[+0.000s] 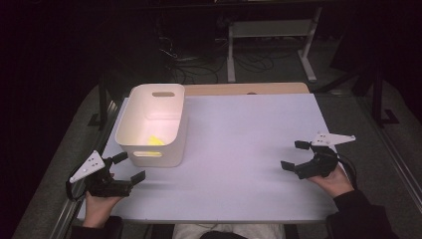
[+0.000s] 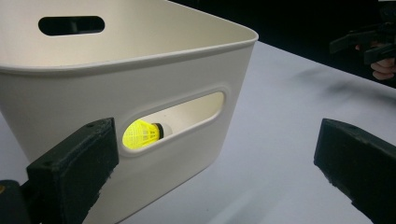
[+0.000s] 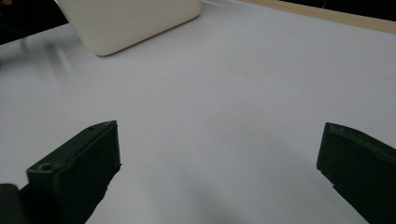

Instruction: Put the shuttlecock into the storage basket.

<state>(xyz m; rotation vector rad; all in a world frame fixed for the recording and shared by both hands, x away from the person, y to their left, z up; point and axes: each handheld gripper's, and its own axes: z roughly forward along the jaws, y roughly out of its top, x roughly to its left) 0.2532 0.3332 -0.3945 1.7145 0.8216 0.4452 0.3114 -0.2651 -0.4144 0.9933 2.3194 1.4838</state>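
- Sitting inside smooth white plastic bin point(image 1: 152, 124), just ahead of left tongs point(image 1: 128, 167): yellow mesh shuttlecock point(image 2: 141, 134).
- Left tongs spread, empty.
- Right tongs point(image 1: 294, 155) spread, empty, well apart over matte counter point(image 1: 239, 149).

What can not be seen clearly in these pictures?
- Yellow shuttlecock: left gripper view shows part of it through the handle slot; the white bin wall hides the rest.
- Bin: right gripper view cuts it off at the top edge.
- Floor beyond the table: high view, too dark.
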